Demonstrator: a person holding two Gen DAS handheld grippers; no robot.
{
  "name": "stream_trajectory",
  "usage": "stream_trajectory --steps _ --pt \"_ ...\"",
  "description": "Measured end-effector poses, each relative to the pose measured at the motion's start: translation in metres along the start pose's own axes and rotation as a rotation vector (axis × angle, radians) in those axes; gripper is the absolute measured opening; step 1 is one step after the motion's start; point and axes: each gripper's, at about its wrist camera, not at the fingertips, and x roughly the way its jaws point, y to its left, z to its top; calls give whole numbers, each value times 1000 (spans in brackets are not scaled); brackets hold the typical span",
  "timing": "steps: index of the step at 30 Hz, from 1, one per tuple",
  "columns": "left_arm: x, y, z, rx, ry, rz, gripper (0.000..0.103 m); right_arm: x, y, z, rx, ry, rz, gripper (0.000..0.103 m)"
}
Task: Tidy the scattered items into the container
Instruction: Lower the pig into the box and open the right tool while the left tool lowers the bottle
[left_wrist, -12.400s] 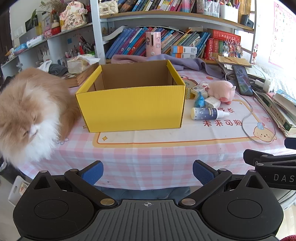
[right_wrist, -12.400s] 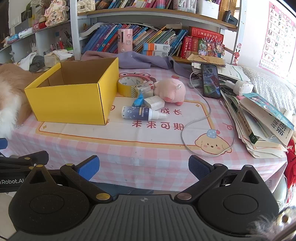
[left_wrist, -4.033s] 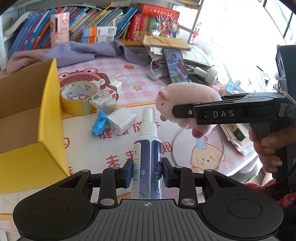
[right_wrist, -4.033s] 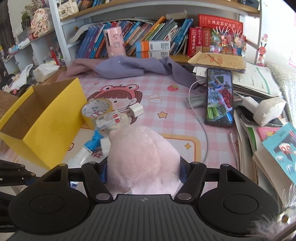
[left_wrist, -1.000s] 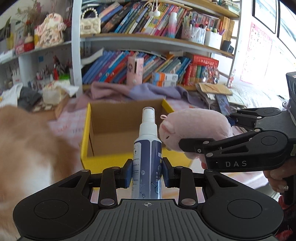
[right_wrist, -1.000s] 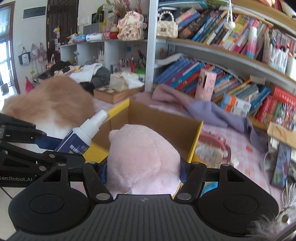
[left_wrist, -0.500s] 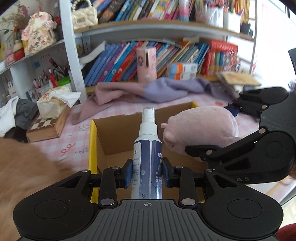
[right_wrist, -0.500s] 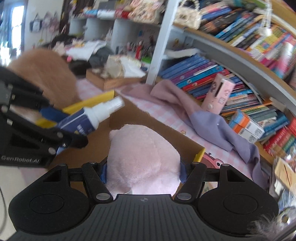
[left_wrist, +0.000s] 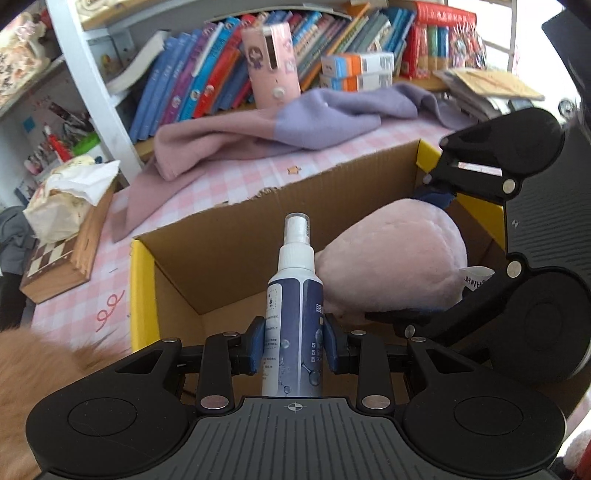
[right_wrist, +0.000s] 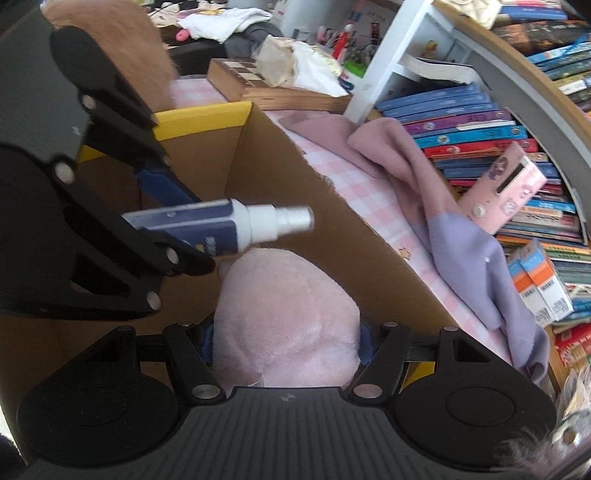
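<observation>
The left claw (left_wrist: 294, 345) gripped a navy-and-white plastic spray bottle (left_wrist: 294, 314); the right claw (right_wrist: 285, 341) clamped a pink plush pig (right_wrist: 286, 323); both hung over the yellow cardboard box (left_wrist: 142, 288).

Bench (left_wrist: 229, 184): covered in pink checked cloth | white bookshelf (left_wrist: 92, 92): packed with leaning books behind | daylight: came from upper right | chessboard box (left_wrist: 55, 266): lay at left

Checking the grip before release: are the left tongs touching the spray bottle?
Touching. In the left wrist view, both blue pads of the left tongs press against the sides of the spray bottle, with no gap.
</observation>
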Motion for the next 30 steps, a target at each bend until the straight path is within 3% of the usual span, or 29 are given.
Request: stream_trajectory --steps 3,7,11,13,23,25,30 --pt "10 0 3 12 40 -7 32 6 -1 4 -25 33 21 66" --pt "13 1 4 33 54 -27 36 9 -1 7 -26 63 42 76" --pt "14 5 2 31 51 18 56 6 3 7 -35 66 21 83" --pt "11 9 1 26 33 -7 57 5 2 6 -13 65 20 85" --pt "8 10 -1 81 19 -12 58 0 8 4 51 80 1 85" --pt "9 10 -2 93 23 19 67 -1 10 4 52 83 -4 85" --pt "6 15 -3 83 8 15 72 -3 14 5 73 81 -3 85"
